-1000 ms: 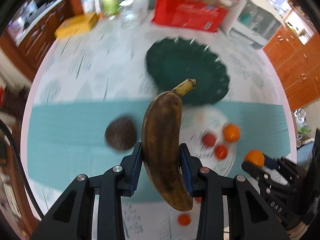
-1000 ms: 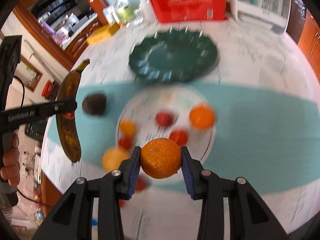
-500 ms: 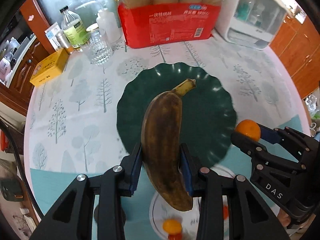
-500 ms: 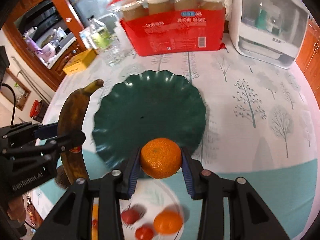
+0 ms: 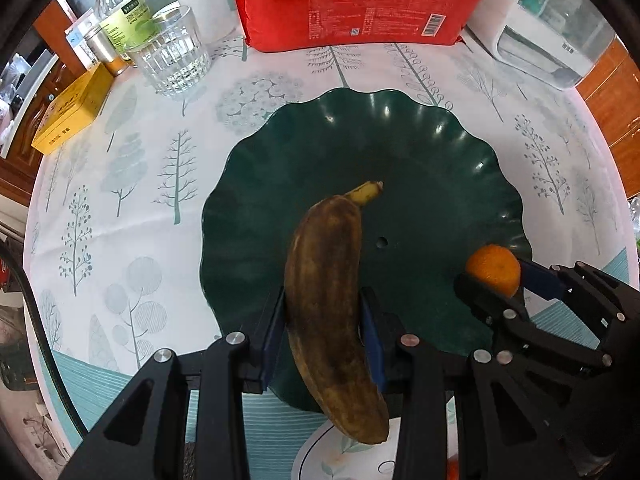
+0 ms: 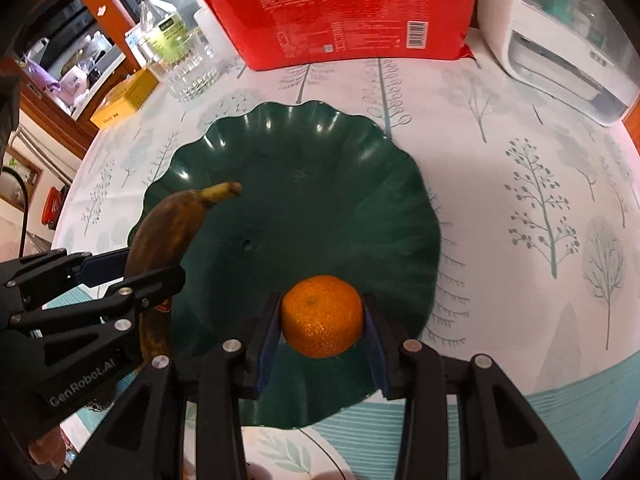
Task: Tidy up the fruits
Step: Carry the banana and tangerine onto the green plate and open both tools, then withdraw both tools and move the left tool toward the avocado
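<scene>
banana (image 5: 328, 300) over plate (image 5: 440, 152) left half | orange (image 6: 322, 316) over near-right rim | glass (image 5: 174, 60), pkg (image 5: 360, 4) behind plate

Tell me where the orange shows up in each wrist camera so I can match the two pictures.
Left wrist view: the orange sits at the right edge, clamped in the right gripper, over the green plate's right rim.
Right wrist view: the orange is bottom centre, between the gripper's blue pads, over the plate's near rim.
Shared landmark: the red paper-cup pack behind the plate.
</scene>
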